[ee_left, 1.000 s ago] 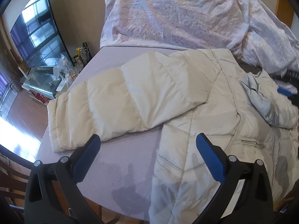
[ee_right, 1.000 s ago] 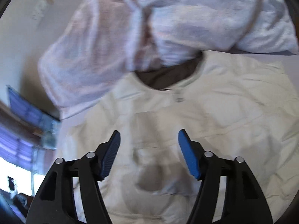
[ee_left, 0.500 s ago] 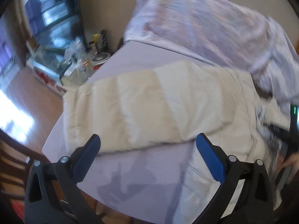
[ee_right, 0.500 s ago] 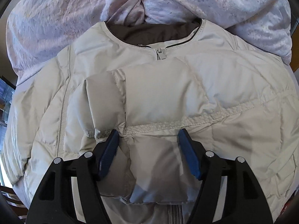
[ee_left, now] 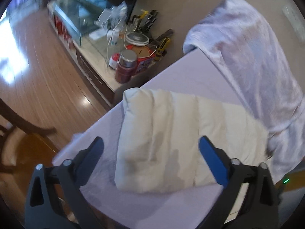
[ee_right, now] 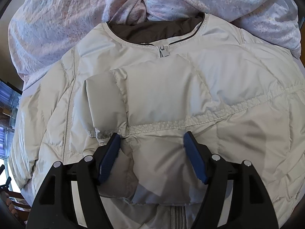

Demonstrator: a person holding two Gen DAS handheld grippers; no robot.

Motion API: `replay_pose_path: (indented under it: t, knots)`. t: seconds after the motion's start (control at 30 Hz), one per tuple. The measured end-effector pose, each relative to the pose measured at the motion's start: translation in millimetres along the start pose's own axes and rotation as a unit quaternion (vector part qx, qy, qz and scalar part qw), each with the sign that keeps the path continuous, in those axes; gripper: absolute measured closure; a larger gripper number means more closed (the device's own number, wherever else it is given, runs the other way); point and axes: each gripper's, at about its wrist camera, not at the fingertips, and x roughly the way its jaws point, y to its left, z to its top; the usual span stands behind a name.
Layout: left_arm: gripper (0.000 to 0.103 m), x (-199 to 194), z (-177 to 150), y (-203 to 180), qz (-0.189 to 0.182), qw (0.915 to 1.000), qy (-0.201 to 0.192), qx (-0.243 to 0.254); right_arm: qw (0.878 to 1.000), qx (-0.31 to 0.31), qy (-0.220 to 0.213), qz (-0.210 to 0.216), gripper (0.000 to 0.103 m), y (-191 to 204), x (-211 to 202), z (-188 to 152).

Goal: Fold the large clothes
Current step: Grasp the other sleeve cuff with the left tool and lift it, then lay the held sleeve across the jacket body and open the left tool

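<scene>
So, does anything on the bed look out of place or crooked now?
One sleeve of the cream quilted puffer jacket is folded over its chest, but the other sleeve lies stretched out, its cuff near the mattress edge. The crumpled lilac duvet crowds the collar.

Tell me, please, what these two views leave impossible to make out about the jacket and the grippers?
- Left wrist view: the sleeve runs under the blanket; the jacket's body is out of frame.
- Left wrist view: the cabinet clutter is blurred.
- Right wrist view: the jacket hem is cut off; whether the opening right gripper touches the folded sleeve is unclear.
</scene>
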Motion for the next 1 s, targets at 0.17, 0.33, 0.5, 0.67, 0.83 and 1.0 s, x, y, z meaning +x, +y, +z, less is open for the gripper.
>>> replay_pose_path:
  t: [0.17, 0.33, 0.5, 0.67, 0.83, 1.0]
  knots:
    - [0.023, 12.3, 1.0, 20.8, -0.059, 0.9963, 0.017, -0.061, 1.0, 0.002, 0.0, -0.005, 0.031, 4.9, 1.3, 1.0]
    - [0.024, 22.2, -4.4, 27.0, -0.04, 0.9966, 0.027, -0.067, 1.0, 0.005, 0.0, -0.005, 0.031, 5.1, 0.2, 0.5]
    - [0.041, 26.3, -3.9, 17.8, -0.037, 0.9975, 0.03, -0.053, 1.0, 0.007, -0.001, -0.007, 0.031, 4.2, -0.2, 0.1]
    - [0.057, 28.8, -6.4, 11.6, -0.025, 0.9979, 0.029, -0.052, 1.0, 0.007, -0.003, -0.005, 0.031, 2.3, -1.3, -1.1]
    - [0.059, 28.7, -11.5, 8.5, -0.024, 0.9976, 0.027, -0.059, 1.0, 0.007, -0.007, -0.004, 0.031, 2.7, -1.4, -2.8]
    - [0.088, 26.6, -13.2, -0.4, -0.028, 0.9979, 0.017, -0.056, 1.0, 0.008, -0.007, 0.0, 0.03, 1.2, -1.7, -5.3]
